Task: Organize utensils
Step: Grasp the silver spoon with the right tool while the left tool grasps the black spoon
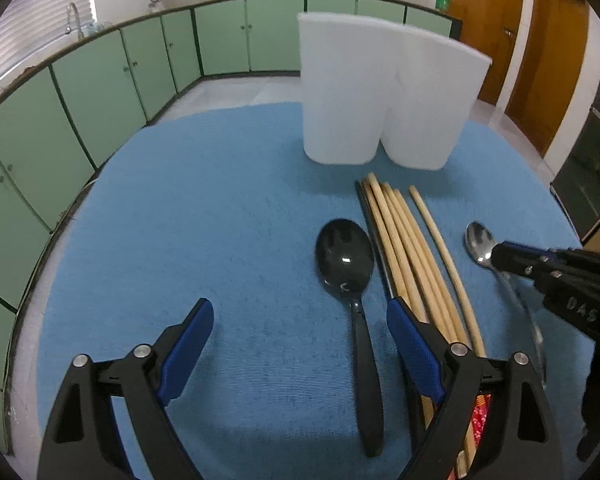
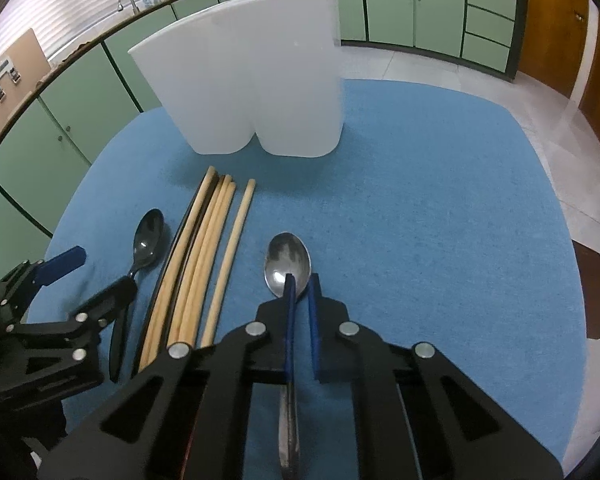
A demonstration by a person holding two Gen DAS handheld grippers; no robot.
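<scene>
A white two-compartment holder (image 1: 380, 96) (image 2: 252, 80) stands at the far side of the blue mat. In front of it lie several wooden chopsticks (image 1: 412, 256) (image 2: 208, 260), a black spoon (image 1: 346, 264) (image 2: 148, 244) to their left and a silver spoon (image 1: 480, 242) (image 2: 286, 262) to their right. My left gripper (image 1: 300, 320) is open, low over the mat, its right finger beside the black spoon's handle. My right gripper (image 2: 302, 280) (image 1: 500, 256) is nearly closed around the silver spoon's neck, which lies on the mat.
The blue mat (image 1: 220, 220) (image 2: 440, 200) covers a round table. Green cabinets (image 1: 100, 80) line the wall behind, with a sink tap (image 1: 73, 14) at the left. Wooden doors (image 1: 540, 60) stand at the right.
</scene>
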